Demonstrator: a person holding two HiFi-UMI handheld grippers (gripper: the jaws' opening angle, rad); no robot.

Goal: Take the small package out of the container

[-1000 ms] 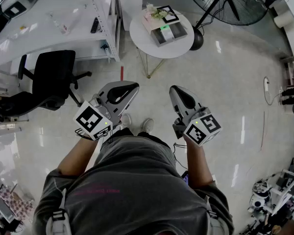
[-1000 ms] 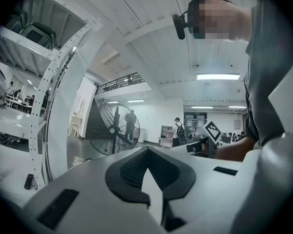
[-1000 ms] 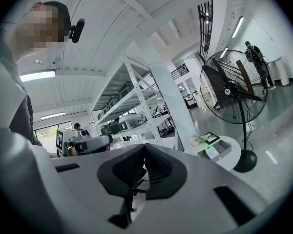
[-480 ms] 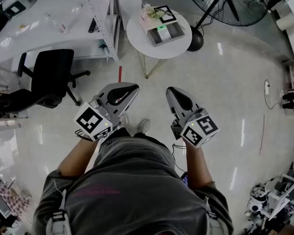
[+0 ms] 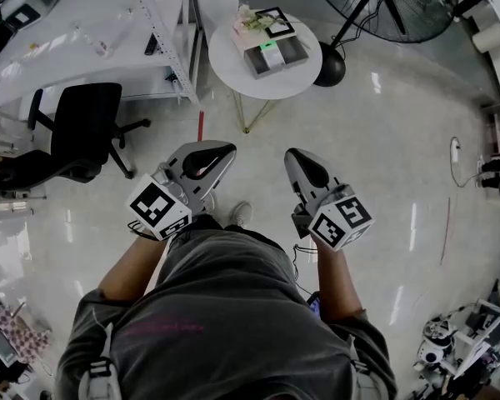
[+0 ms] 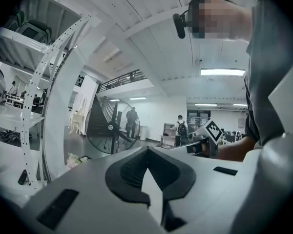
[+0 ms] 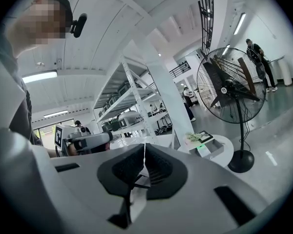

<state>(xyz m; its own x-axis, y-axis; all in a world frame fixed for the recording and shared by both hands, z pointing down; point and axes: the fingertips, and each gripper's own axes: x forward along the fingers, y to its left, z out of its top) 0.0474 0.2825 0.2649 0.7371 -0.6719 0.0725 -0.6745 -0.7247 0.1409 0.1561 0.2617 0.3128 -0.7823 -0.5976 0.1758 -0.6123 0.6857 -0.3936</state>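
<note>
A grey divided container [image 5: 277,55] stands on a round white table [image 5: 230,67] ahead of me, with a small green package [image 5: 269,47] in it. Beside it lie pale flowers [image 5: 252,19] and a square marker card [image 5: 275,22]. I hold both grippers at waist height over the floor, well short of the table. The left gripper [image 5: 222,150] [image 6: 145,151] is shut and holds nothing. The right gripper [image 5: 298,156] [image 7: 144,147] is shut and empty too. In the right gripper view the table [image 7: 223,152], container [image 7: 212,150] and package [image 7: 201,147] show at mid-right.
A big pedestal fan [image 5: 382,5] stands right of the table. A white shelving rack [image 5: 162,23] and a white desk [image 5: 67,36] stand to its left, with a black office chair [image 5: 82,133] nearer me. Clutter lines the right edge of the shiny floor [image 5: 400,157].
The table has drifted a little up and left in the head view. Both grippers stay shut at waist height, and the right one has shifted slightly.
</note>
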